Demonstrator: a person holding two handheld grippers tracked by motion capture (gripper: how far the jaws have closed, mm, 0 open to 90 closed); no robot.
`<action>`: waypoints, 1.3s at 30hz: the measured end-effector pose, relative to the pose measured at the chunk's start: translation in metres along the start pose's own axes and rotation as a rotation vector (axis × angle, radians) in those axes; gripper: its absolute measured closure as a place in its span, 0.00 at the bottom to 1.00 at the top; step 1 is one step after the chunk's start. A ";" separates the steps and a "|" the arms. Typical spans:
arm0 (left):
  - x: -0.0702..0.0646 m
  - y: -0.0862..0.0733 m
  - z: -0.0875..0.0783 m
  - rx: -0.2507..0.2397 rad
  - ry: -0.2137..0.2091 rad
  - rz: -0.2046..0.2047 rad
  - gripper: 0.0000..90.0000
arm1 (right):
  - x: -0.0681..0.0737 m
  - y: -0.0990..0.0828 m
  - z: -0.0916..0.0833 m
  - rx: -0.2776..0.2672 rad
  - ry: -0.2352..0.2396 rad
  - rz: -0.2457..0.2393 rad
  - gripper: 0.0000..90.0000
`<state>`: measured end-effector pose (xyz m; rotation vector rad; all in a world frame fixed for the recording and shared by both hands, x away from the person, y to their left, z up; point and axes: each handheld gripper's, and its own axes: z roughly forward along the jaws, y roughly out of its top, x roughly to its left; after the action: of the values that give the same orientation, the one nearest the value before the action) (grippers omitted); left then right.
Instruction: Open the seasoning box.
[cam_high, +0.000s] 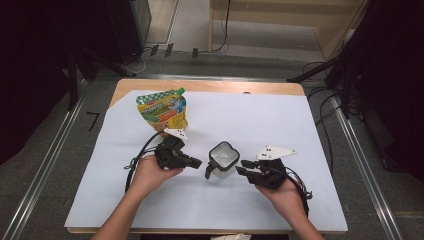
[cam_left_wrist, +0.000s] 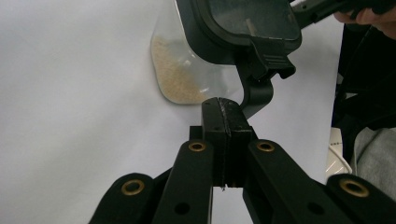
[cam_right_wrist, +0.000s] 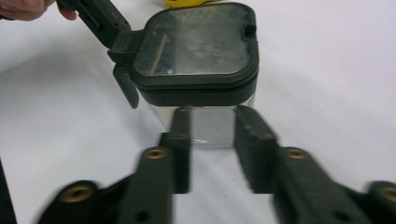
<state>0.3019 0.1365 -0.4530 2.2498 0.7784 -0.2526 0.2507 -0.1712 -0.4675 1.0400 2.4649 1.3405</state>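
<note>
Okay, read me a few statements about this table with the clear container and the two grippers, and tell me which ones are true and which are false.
1. The container has a dark lid on it. True.
2. The left gripper has its jaws wide apart. False: its jaws are pressed together, close beside the lid's latch.
3. A yellow and green pouch lies at the far left of the white sheet. True.
4. The container is full to the brim. False: a shallow layer of pale grains lies at its bottom.
5. The right gripper faces the container's clear wall. True.
</note>
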 end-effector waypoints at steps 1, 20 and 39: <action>0.000 0.000 0.002 0.004 -0.002 0.001 1.00 | 0.000 0.000 0.000 -0.001 0.003 0.001 0.87; -0.012 0.005 0.019 0.019 0.016 0.026 1.00 | 0.002 0.001 0.010 0.018 -0.021 0.012 1.00; -0.033 0.014 0.041 0.024 0.014 0.054 1.00 | -0.013 0.007 0.020 -0.008 -0.082 0.076 1.00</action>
<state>0.2857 0.0855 -0.4613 2.2944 0.7250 -0.2216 0.2725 -0.1636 -0.4760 1.1737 2.3815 1.3011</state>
